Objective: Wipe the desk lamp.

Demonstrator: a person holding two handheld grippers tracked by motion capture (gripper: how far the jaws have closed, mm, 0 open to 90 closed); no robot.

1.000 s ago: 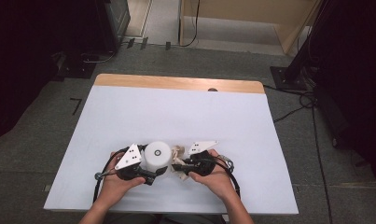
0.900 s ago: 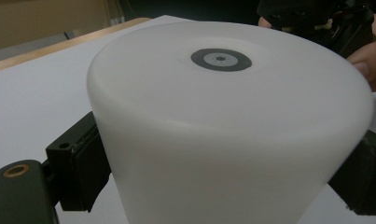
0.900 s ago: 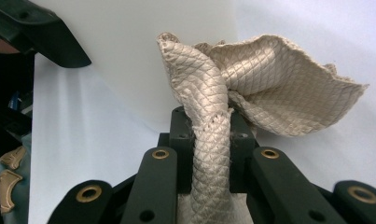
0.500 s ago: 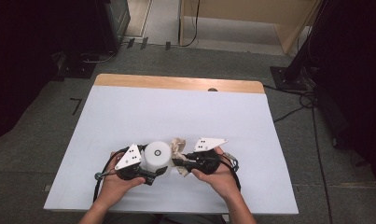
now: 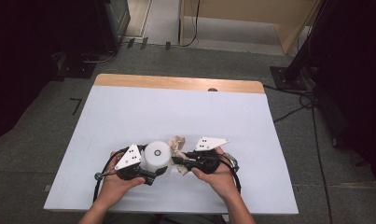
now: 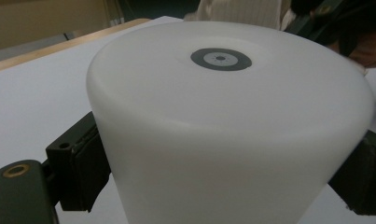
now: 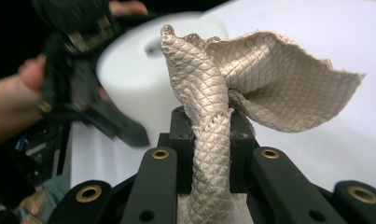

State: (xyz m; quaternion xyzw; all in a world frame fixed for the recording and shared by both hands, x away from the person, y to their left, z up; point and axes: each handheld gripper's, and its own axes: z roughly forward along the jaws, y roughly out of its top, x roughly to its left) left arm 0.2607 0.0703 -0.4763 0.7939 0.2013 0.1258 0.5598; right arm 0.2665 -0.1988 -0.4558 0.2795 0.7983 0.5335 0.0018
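A person sits at the near edge of a white table [image 5: 129, 112], a gripper in each hand, both hands low and close together near the front edge.

The left gripper [image 5: 153, 170] has its jaws clamped on a white cup [image 5: 157, 155] that stands upside down on the table, base up. In the left gripper view the cup [image 6: 232, 126] is very close, with a black pad pressed flat against its wall on either side and a small dark ring at the middle of its base. It looks upright, not tilted.

The right gripper [image 5: 178, 161] points leftward at the cup, and its jaws are pinched tight on a beige cloth [image 5: 177, 142]. In the right gripper view the cloth [image 7: 251, 84] has a quilted diamond weave; a twisted strand of it runs down between the two black pads, and the free part fans out above and to the right of them. From above, the cloth bunches up just beside the cup on its right; whether it touches the cup's wall I cannot tell, as the overhead picture is too small there. A pale bit of it seems to hang below the right gripper as well.

Cables trail from both grippers back toward the person. The table's far edge is bare wood [image 5: 176, 83], and dark stands are on the grey floor around it.
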